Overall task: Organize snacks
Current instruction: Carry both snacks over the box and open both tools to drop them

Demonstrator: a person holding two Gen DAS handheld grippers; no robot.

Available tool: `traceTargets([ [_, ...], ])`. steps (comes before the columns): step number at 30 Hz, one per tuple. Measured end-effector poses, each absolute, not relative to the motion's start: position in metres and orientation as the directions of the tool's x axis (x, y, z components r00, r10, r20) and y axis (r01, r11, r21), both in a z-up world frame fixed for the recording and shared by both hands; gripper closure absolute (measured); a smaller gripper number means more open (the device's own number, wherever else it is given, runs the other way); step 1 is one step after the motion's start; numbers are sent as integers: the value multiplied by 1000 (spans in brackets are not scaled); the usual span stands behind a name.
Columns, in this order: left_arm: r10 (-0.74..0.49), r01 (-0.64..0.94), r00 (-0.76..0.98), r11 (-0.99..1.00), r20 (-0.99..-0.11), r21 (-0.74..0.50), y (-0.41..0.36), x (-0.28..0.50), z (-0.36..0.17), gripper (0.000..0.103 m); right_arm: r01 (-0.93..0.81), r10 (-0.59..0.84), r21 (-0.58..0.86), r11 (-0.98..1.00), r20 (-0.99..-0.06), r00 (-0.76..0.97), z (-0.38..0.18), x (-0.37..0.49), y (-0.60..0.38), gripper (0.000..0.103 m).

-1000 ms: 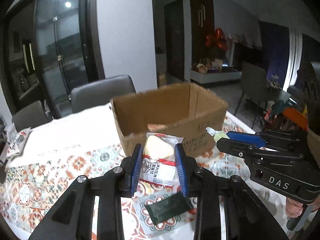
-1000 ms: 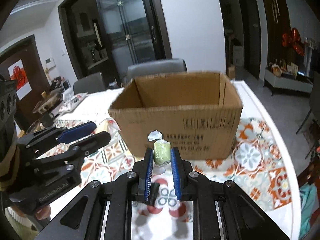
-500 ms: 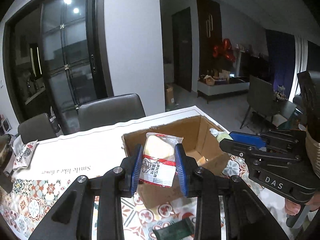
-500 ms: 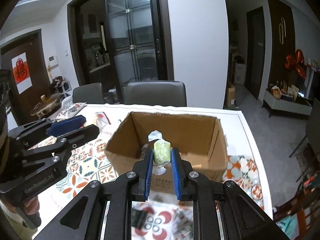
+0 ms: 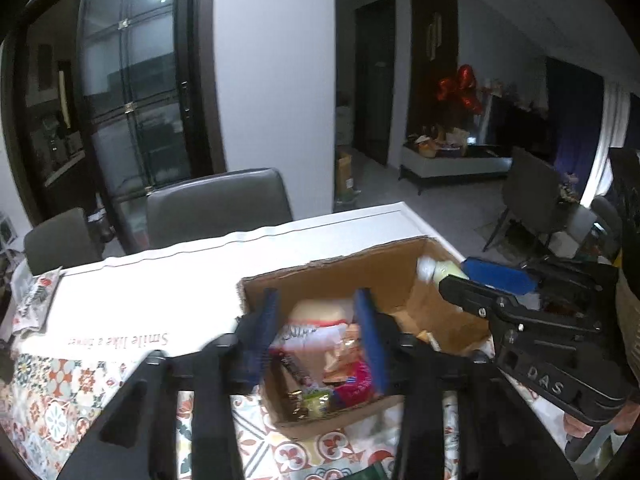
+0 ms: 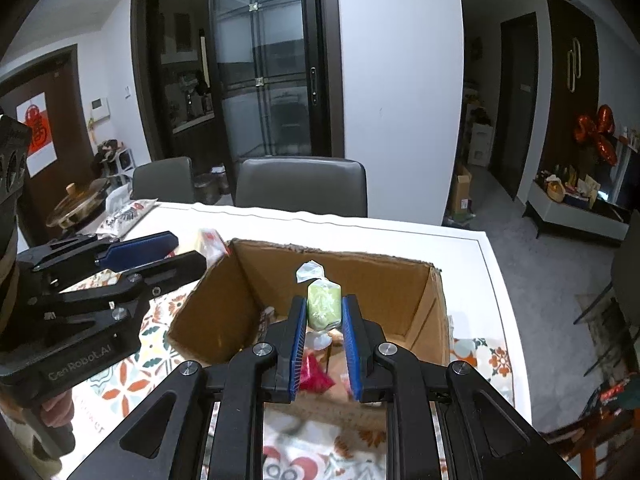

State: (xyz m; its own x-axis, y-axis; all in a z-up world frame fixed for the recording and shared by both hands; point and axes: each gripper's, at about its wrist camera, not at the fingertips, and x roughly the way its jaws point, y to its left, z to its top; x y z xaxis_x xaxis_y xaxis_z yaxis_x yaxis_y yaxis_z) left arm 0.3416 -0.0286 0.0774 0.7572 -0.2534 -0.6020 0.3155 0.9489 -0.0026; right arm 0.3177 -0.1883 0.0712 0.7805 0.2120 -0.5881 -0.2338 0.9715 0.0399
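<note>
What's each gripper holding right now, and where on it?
Right gripper: green candy, pinched across its middle, jaws just starting to open. Left gripper: jaws just opened; snack packet loose between them.

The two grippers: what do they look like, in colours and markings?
The left gripper and right gripper are matte black plastic with silver screws and blue ribbed pads inside the jaws. The left body is embossed "GenRobot.AI", the right "DAS". No cables or sleeves show.
</note>
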Motion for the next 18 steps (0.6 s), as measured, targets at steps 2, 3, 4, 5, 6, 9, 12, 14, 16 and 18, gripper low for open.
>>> traceTargets([
  [2, -230, 286, 766, 958, -600, -1, -25, 338, 76, 49, -220, 194, 28, 975, -587, 786, 69, 320, -188, 59],
  [3, -216, 275, 769, 961, -601, 7, -23, 336, 74, 49, -208, 180, 19, 978, -586, 790, 68, 319, -188, 58],
  [4, -196, 262, 777, 965, -598, 24, -22, 331, 73, 49, -211, 181, 18, 977, -587, 789, 66, 318, -189, 58],
  [5, -183, 252, 785, 967, -592, 35, -21, 326, 72, 49, -224, 193, 20, 974, -590, 784, 64, 315, -188, 58],
  [6, -165, 240, 792, 970, -587, 50, -20, 321, 71, 47, -229, 195, 19, 973, -594, 781, 62, 313, -188, 58],
  [9, -131, 213, 806, 974, -578, 77, -17, 303, 66, 44, -256, 209, 5, 967, -597, 774, 55, 301, -183, 58],
  [12, -112, 198, 806, 976, -581, 87, -14, 284, 60, 42, -298, 241, 9, 955, -609, 756, 48, 288, -178, 57],
  [14, -110, 197, 801, 977, -589, 86, -12, 272, 53, 41, -329, 263, 8, 944, -618, 741, 41, 276, -172, 54],
  [16, -107, 201, 795, 975, -598, 92, -11, 262, 47, 41, -355, 274, -3, 935, -629, 727, 36, 267, -166, 54],
  [18, -96, 191, 788, 977, -608, 93, -8, 253, 40, 40, -377, 275, -23, 926, -642, 716, 29, 256, -159, 54],
])
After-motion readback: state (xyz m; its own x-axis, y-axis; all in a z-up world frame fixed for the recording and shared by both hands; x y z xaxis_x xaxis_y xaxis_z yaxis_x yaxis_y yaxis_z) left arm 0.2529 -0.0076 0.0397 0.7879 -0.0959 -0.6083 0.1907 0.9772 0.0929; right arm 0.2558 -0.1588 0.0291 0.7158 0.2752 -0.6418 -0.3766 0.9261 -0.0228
